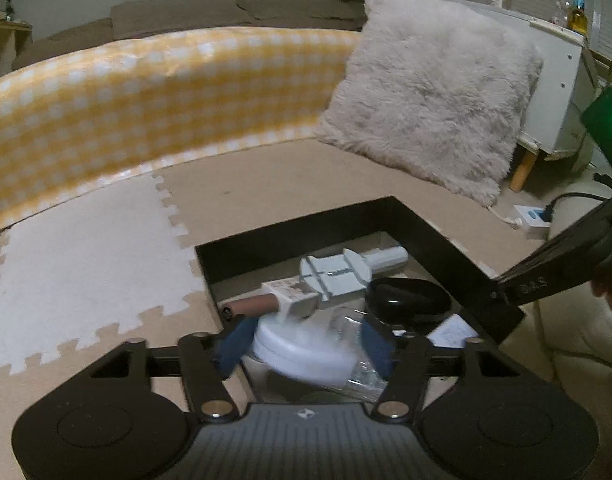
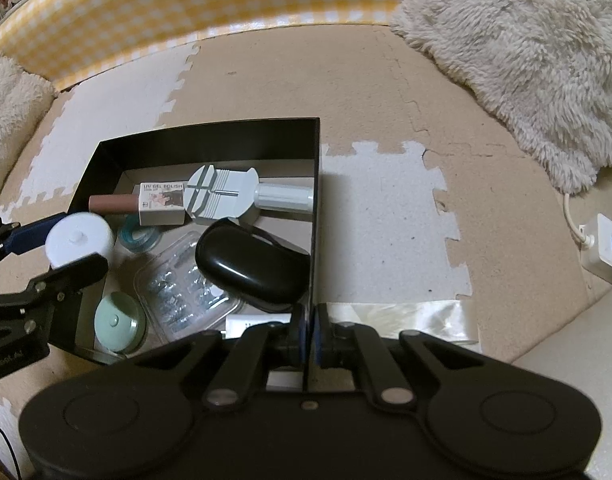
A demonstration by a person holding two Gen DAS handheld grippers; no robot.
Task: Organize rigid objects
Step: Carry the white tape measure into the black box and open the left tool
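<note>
A black open box (image 2: 209, 136) sits on the foam mat. Inside lie a pale blue watch tool (image 2: 221, 196), a gel polish carton (image 2: 161, 204), a black oval case (image 2: 249, 264), a clear blister pack (image 2: 181, 284) and a mint round jar (image 2: 115, 328). My left gripper (image 1: 303, 340) hangs over the box's left side. Its jaws are open, and a blurred white round jar (image 1: 301, 354) sits loose between the blue pads. My right gripper (image 2: 310, 336) is shut on the box's right wall (image 2: 316, 216), near its front corner.
A yellow checked bolster (image 2: 185, 4) borders the far side of the mat. A fluffy grey cushion (image 2: 526, 52) lies at the right, and a white power strip (image 2: 606, 248) by the right edge. A shiny clear sheet (image 2: 406, 316) lies just right of the box.
</note>
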